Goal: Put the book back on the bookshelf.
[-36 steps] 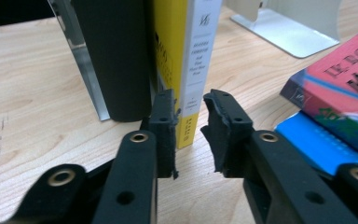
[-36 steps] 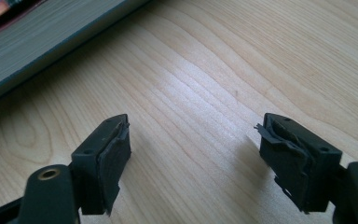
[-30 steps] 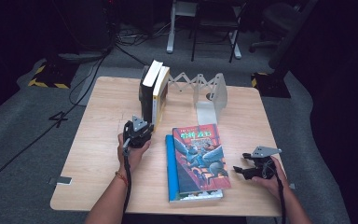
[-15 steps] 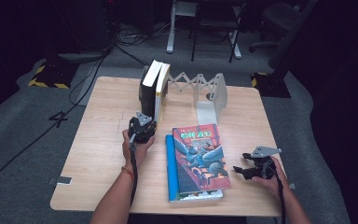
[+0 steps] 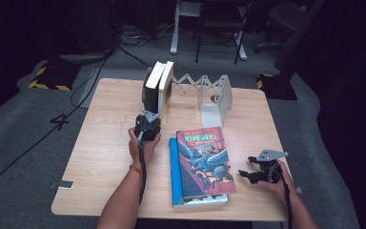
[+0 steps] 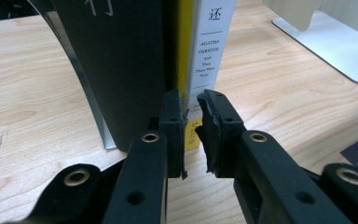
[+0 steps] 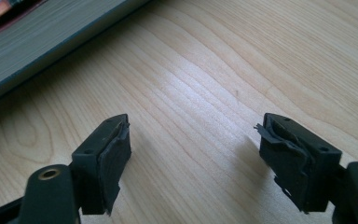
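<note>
Two books stand upright at the table's far side: a dark book (image 5: 148, 88) (image 6: 116, 60) and a white and yellow book (image 5: 166, 88) (image 6: 212, 46). My left gripper (image 5: 148, 117) (image 6: 192, 100) sits right in front of the foot of their spines. Its jaws are nearly together, with a narrow gap and nothing pinched. A colourful hardback (image 5: 205, 157) lies flat on a blue book (image 5: 174, 167) near the front. My right gripper (image 5: 246, 166) (image 7: 193, 128) rests open on the bare wood to the right of that stack, whose page edge (image 7: 37, 42) runs close by.
A white zigzag rack (image 5: 195, 82) and a pale metal bookend (image 5: 214, 102) (image 6: 326, 42) stand right of the upright books. A grey curved support (image 6: 91, 102) hugs the dark book. The table's front edge (image 5: 171, 214) is near both forearms. Chairs and cables lie beyond.
My left hand has moved away from the person and slightly right, up to the base of the standing books. The right hand and the flat books have stayed put.
</note>
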A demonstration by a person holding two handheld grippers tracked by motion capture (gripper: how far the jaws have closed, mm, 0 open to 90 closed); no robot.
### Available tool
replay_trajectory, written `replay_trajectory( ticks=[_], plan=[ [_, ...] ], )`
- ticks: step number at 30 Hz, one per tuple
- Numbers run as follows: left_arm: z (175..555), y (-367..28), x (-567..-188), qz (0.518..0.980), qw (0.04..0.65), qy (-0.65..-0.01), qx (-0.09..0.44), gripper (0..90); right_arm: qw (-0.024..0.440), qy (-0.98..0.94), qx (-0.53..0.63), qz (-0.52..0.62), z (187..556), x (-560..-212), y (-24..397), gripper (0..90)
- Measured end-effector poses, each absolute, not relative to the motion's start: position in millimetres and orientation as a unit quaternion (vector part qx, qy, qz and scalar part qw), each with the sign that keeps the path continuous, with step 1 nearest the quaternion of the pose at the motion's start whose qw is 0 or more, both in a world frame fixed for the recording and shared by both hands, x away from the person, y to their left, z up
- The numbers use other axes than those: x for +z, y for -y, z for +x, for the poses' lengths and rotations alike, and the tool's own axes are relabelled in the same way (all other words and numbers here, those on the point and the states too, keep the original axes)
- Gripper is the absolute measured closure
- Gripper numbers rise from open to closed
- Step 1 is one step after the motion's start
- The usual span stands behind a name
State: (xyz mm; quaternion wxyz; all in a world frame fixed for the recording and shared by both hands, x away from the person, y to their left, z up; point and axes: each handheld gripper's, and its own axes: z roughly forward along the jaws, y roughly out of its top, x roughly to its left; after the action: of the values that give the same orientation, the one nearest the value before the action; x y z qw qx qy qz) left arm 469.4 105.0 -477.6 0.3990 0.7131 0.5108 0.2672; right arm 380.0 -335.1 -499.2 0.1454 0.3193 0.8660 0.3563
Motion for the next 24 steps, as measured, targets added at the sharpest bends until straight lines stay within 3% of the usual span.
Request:
replay_trajectory(
  ticks=[15,24],
  plan=[
    [479.3,-103.4,-475.5,0.716,0.398,-0.51,0.264,79.4,0.145,-0.865,0.357,0.321,379.6,-499.3,335.4,25.0],
    [475.2,-106.8,-469.8,0.726,0.411,-0.489,0.254,74.3,0.144,-0.865,0.357,0.322,379.5,-499.4,336.2,25.0]
  ],
)
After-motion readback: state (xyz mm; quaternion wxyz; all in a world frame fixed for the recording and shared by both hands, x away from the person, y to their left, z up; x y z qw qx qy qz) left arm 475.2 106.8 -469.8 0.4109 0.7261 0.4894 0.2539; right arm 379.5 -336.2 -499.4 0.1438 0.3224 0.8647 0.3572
